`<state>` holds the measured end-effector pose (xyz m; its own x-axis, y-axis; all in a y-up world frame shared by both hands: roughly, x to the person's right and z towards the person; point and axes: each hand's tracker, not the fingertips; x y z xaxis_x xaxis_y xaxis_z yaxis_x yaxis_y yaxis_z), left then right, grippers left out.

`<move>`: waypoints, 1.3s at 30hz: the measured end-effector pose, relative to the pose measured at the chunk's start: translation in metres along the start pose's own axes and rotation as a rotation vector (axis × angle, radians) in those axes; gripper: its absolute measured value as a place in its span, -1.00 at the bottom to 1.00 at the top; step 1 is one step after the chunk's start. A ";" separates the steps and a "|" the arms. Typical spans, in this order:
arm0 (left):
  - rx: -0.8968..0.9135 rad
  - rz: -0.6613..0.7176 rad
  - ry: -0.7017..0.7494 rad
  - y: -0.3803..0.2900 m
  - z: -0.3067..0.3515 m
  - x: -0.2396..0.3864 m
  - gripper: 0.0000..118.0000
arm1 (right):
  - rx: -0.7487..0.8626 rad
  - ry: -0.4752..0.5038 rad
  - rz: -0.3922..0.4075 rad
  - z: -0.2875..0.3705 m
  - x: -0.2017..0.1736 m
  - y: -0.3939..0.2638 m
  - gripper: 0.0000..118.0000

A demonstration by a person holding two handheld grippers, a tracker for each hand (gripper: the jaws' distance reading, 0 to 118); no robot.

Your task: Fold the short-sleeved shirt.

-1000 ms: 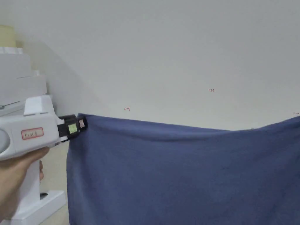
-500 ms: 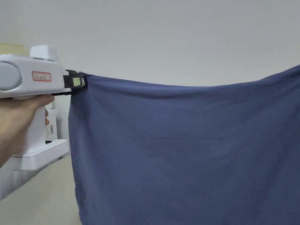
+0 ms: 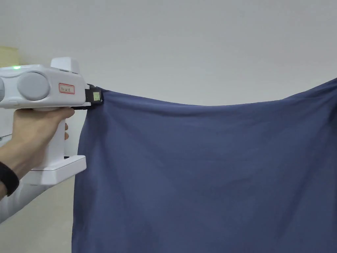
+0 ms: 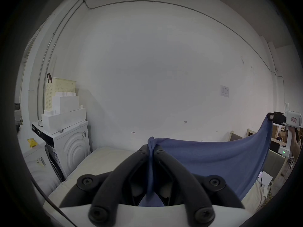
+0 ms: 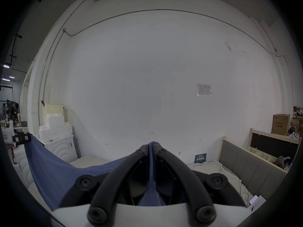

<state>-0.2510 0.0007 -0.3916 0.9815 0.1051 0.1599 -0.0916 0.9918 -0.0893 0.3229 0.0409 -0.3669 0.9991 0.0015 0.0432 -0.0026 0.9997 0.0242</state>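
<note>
A dark blue shirt [image 3: 204, 171] hangs spread in the air in front of a white wall, its top edge sagging in the middle. My left gripper [image 3: 96, 96] is shut on the upper left corner of the cloth; a hand holds its white body. In the left gripper view the jaws [image 4: 151, 148] pinch a bunched blue shirt [image 4: 213, 161] edge, and the right gripper [image 4: 271, 116] holds the far corner. In the right gripper view the right gripper [image 5: 151, 146] is shut on the shirt [image 5: 54, 168], and the left gripper [image 5: 24, 138] holds the other end.
A white washing machine [image 4: 65, 147] with stacked white foam blocks [image 4: 64, 114] stands at the left by the wall. A pale mattress [image 4: 105, 158] lies below the cloth. A grey padded bed frame [image 5: 249, 165] and a cardboard box [image 5: 280, 124] are at the right. A person [image 5: 14, 111] stands far left.
The head camera tilted upward. The shirt's top edge was lifted from lower in the picture to higher, and my left gripper moved a little to the right, still holding its corner.
</note>
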 end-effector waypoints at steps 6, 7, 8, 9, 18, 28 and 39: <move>-0.026 -0.030 0.039 0.007 -0.070 0.003 -0.96 | -0.001 -0.015 -0.008 -0.062 -0.011 0.011 -0.96; -0.029 -0.040 0.043 0.009 -0.081 0.003 -0.96 | -0.004 -0.014 -0.007 -0.073 -0.011 0.013 -0.96; -0.031 -0.047 0.037 0.013 -0.093 0.002 -0.96 | -0.005 -0.017 -0.006 -0.085 -0.010 0.014 -0.96; -0.044 -0.029 0.031 0.018 -0.108 -0.004 -0.96 | -0.015 -0.032 0.007 -0.098 -0.011 0.015 -0.96; -0.074 -0.052 0.042 0.017 -0.186 -0.002 -0.96 | -0.042 -0.077 -0.011 -0.159 -0.008 -0.002 -0.96; -0.116 -0.066 0.085 -0.032 -0.232 0.001 -0.96 | -0.072 -0.096 0.000 -0.184 -0.012 -0.049 -0.96; -0.350 0.248 -0.002 -0.233 -0.214 -0.033 -0.96 | -0.257 -0.042 -0.114 -0.151 0.000 -0.230 -0.96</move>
<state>-0.2265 -0.2491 -0.5869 0.9366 0.3375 0.0939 -0.2616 0.8522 -0.4532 0.3303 -0.1852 -0.5232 0.9897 -0.1066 0.0958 0.1257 0.9669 -0.2222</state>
